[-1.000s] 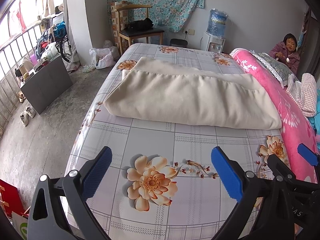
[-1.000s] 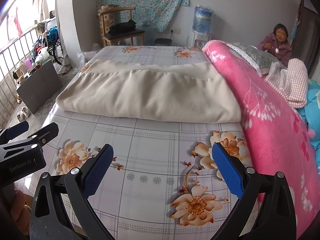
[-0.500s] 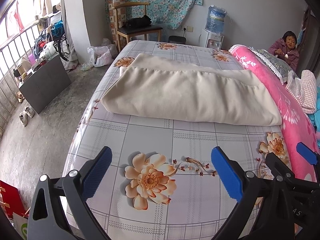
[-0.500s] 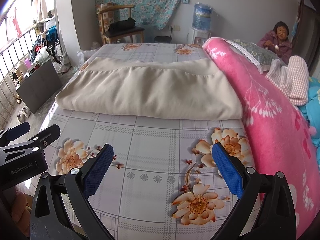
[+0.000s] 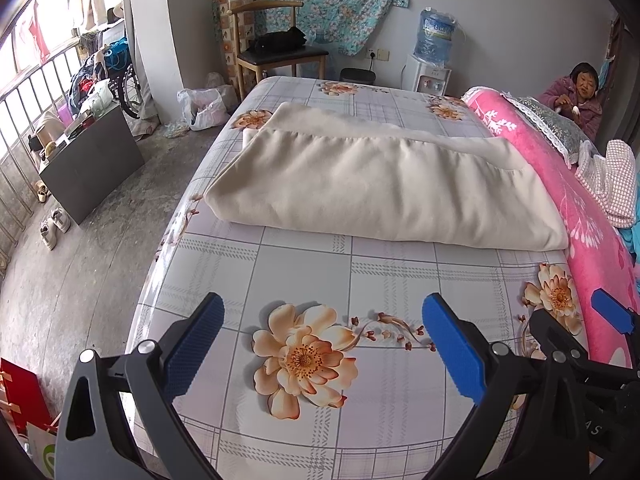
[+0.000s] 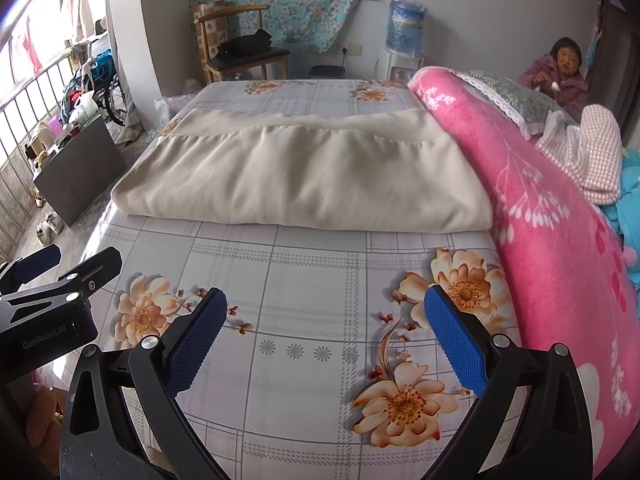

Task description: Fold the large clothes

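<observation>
Moved: I've drifted nearer the cream garment [image 5: 384, 184].
Grippers: left gripper [image 5: 322, 344], right gripper [image 6: 325, 334] wide, empty.
Next: grab the twelve o'clock fold, fold again.

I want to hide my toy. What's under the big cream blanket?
The cream blanket lies folded on the flowered bed sheet, which shows around it. Anything beneath its folds is covered.
</observation>
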Demonstrator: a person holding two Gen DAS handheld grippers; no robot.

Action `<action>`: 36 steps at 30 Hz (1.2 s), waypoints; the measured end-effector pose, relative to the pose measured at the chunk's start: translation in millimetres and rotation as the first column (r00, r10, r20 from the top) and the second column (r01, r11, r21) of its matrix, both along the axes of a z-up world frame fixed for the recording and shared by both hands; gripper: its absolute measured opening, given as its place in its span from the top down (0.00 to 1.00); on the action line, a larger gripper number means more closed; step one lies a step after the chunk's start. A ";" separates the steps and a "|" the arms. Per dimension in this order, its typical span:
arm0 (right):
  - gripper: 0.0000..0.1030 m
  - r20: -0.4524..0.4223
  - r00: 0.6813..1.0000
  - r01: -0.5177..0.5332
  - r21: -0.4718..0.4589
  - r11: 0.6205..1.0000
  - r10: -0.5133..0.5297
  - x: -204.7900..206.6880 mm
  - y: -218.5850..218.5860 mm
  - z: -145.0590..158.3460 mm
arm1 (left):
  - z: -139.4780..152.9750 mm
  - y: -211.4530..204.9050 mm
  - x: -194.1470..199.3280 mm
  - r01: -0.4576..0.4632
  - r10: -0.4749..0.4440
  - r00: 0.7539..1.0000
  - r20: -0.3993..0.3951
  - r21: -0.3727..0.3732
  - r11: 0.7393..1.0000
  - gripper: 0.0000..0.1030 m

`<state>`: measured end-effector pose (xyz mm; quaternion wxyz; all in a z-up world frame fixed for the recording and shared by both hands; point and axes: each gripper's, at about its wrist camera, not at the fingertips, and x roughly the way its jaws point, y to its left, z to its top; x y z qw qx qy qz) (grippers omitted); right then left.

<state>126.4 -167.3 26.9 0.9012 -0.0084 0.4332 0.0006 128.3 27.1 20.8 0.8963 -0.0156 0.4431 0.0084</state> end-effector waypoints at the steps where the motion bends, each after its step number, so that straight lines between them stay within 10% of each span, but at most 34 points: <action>1: 0.08 -0.001 1.000 -0.001 0.000 1.000 0.001 0.3 0.5 -0.2 | -0.1 0.5 0.3 -0.001 0.001 1.000 -0.001 0.001 1.000 0.05; 36: 0.08 -0.002 1.000 -0.007 0.001 1.000 0.007 0.6 7.7 0.6 | 0.7 6.3 1.4 -0.012 0.012 1.000 0.001 0.002 1.000 0.05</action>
